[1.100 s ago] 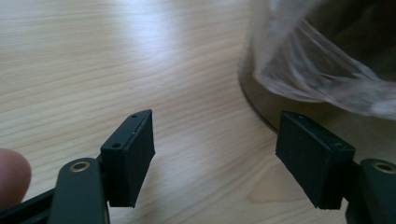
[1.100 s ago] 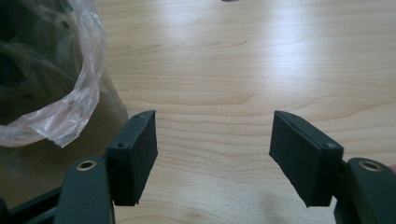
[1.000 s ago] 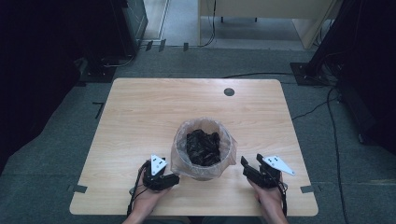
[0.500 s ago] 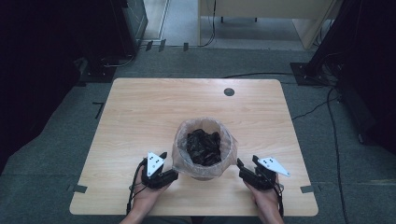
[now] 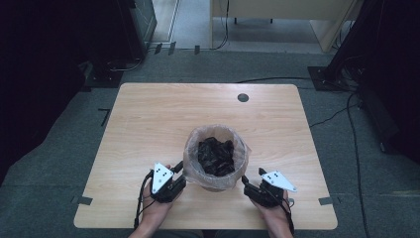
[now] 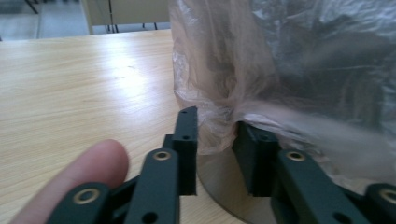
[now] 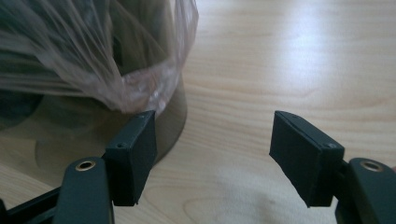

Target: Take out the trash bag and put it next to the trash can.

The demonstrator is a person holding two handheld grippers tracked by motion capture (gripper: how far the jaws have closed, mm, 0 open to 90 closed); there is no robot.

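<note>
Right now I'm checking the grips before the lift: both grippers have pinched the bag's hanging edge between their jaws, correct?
Not both. The left gripper has been closing and has the plastic bag edge between its jaws, as the left gripper view shows. The right gripper is open: in the right gripper view one jaw sits just below the bag and nothing lies between the two.

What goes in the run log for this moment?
left gripper: jaws just closing on bag edge | right gripper: open beside bin | bin: on table, bag holds dark scraps
</note>
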